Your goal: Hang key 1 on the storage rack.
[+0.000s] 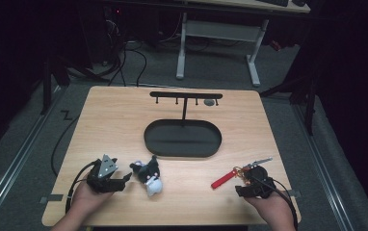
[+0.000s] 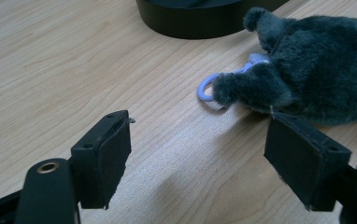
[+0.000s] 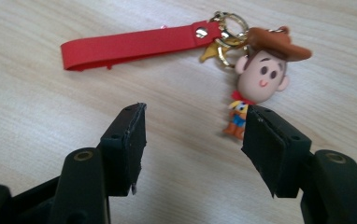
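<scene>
The black oval tray (image 1: 182, 139) at the table's middle, with a black T-shaped hook stand (image 1: 185, 96) rising from its far rim, looks bare inside from the high view. The left gripper (image 2: 197, 154) rests on the light wooden table (image 1: 114, 120), jaws spread wide with nothing between them; the dark grey plush keychain toy (image 2: 317, 79) lies just beyond its right finger, its pale blue clasp (image 2: 209, 86) ahead of the gap. The right gripper (image 3: 193, 147) also stands parted and empty; the cowboy-figure keychain (image 3: 260, 77) with red strap (image 3: 130, 46) lies just past its fingertips, feet by the right finger.
</scene>
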Tool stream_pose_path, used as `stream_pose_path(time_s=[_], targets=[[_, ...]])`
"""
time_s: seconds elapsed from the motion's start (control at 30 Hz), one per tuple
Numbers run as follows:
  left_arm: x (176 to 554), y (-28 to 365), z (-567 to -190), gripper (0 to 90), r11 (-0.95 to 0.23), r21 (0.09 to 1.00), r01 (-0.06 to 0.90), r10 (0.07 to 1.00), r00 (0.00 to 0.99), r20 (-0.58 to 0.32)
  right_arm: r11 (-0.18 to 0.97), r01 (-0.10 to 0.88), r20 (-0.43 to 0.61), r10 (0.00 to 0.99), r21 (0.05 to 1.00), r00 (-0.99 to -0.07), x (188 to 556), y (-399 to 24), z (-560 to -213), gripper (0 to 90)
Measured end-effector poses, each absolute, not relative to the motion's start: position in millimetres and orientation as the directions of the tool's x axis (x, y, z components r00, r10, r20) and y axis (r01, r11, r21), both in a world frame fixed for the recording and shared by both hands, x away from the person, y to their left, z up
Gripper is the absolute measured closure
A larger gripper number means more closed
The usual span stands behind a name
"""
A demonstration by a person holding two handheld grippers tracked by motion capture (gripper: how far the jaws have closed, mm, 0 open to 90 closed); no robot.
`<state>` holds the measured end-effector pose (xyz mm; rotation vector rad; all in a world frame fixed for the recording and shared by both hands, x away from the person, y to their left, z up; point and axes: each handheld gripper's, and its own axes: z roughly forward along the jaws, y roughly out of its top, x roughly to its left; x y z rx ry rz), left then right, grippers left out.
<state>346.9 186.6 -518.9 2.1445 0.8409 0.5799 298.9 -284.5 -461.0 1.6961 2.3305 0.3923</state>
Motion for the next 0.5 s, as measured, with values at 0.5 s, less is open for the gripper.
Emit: stream_pose_path(time_s=[0.5], targets=[[347.2,186.8,-519.0,23.6,-0.509,0.77,0.385,0.712,0.69,0.126,0.271,0.91,-0.025,0.961,0.314,-0.277,320.1,-294.5,-460.1,44.5]])
